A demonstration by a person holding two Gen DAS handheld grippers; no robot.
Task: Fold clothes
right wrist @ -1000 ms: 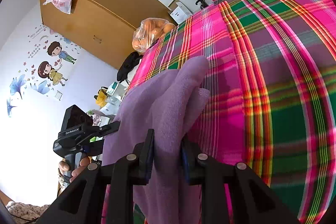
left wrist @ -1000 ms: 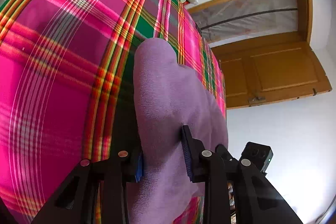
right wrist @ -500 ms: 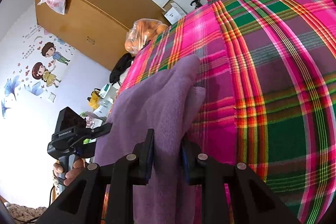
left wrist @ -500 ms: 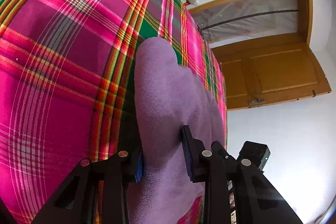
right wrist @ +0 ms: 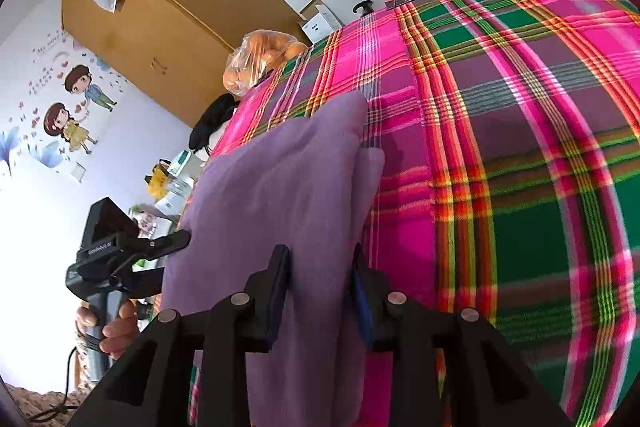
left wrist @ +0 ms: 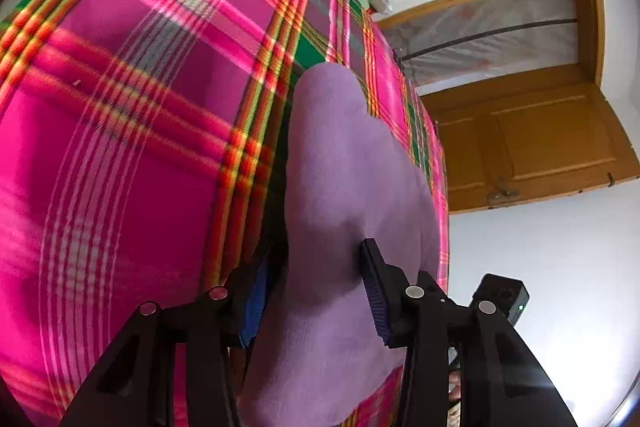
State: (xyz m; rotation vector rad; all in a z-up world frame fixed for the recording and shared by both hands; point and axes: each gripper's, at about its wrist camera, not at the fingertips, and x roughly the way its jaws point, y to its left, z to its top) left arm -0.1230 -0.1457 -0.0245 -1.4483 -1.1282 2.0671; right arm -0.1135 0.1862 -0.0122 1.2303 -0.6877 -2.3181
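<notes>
A pink-and-green plaid cloth (left wrist: 120,155) covers the counter. On it lies the purple fleece garment (left wrist: 344,187), running from 6 toward 12 o'clock in both wrist views. The left hand-held gripper (left wrist: 316,291) and right hand-held gripper (right wrist: 320,287) straddle its near edge, jaws opening, pads just off the fabric. At 11 o'clock in the right view, a clear plastic bag (right wrist: 256,63) holds orange fruit.
</notes>
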